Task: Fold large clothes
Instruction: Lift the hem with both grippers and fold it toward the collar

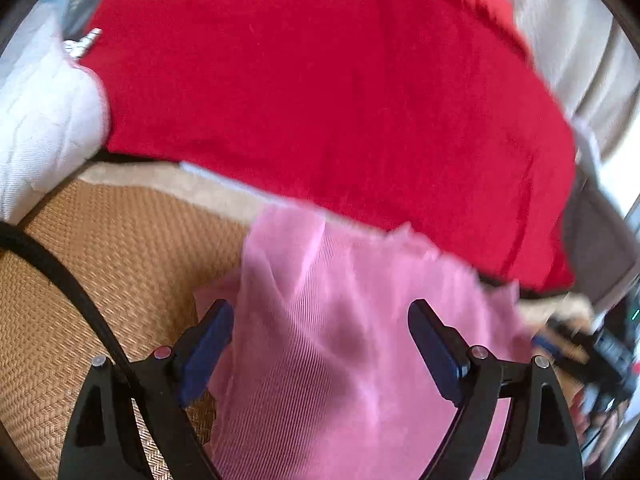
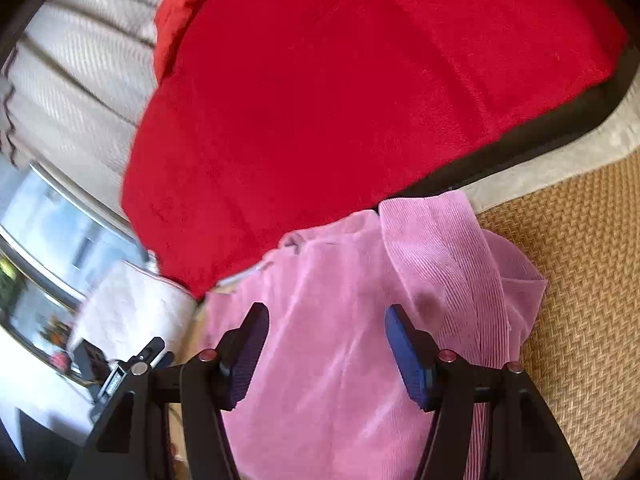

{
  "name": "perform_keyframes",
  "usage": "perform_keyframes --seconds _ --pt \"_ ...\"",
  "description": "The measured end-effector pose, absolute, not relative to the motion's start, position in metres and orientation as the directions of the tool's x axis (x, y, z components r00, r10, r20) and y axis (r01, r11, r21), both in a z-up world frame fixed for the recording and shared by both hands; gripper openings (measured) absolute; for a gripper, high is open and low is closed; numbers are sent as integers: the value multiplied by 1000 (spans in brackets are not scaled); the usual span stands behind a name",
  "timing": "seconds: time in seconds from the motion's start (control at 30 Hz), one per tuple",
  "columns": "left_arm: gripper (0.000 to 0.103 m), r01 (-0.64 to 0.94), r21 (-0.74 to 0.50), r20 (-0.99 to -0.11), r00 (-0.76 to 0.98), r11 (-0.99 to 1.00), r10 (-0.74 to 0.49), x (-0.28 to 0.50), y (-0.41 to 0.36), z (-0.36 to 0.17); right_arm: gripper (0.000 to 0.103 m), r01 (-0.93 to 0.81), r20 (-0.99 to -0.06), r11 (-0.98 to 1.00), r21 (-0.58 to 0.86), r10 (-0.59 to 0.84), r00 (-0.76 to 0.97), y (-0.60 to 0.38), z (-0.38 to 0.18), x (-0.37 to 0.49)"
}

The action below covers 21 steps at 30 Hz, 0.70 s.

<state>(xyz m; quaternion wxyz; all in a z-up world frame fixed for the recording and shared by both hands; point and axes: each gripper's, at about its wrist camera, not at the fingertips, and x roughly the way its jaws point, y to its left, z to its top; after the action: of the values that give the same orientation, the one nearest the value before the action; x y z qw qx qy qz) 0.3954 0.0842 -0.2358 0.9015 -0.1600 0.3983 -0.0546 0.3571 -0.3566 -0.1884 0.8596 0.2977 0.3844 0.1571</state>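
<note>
A pink ribbed garment [image 1: 340, 320] lies bunched on a woven straw mat [image 1: 120, 264]. My left gripper [image 1: 320, 320] is open, its blue-padded fingers [image 1: 208, 344] wide apart over the pink cloth, gripping nothing. In the right wrist view the same pink garment [image 2: 340, 320] lies under my right gripper [image 2: 326, 328], which is also open with the fabric below its jaws. A folded flap of the garment [image 2: 460, 260] sticks up at the right. The other gripper [image 1: 592, 352] shows at the right edge of the left wrist view.
A big red blanket [image 1: 320, 100] covers a cushion behind the garment and shows in the right wrist view [image 2: 360, 100]. A white pillow [image 1: 44, 112] lies at left. A cream sofa [image 2: 80, 60] and a window [image 2: 48, 232] are at left. The straw mat [image 2: 580, 280] extends right.
</note>
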Motion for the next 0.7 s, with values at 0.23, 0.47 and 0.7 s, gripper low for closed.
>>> perform_keyframes --seconds 0.23,0.47,0.7 --pt "89 -123 -158 -835 547 980 -66 422 81 -284 55 124 -671 815 567 369 643 -375 -231 391" --pt "89 -165 -197 -830 553 966 -75 418 100 -281 42 178 -591 744 644 335 734 -403 -224 383" --pt "89 -145 -14 -861 505 989 61 408 90 -278 41 159 -717 833 530 340 609 -376 -232 394"
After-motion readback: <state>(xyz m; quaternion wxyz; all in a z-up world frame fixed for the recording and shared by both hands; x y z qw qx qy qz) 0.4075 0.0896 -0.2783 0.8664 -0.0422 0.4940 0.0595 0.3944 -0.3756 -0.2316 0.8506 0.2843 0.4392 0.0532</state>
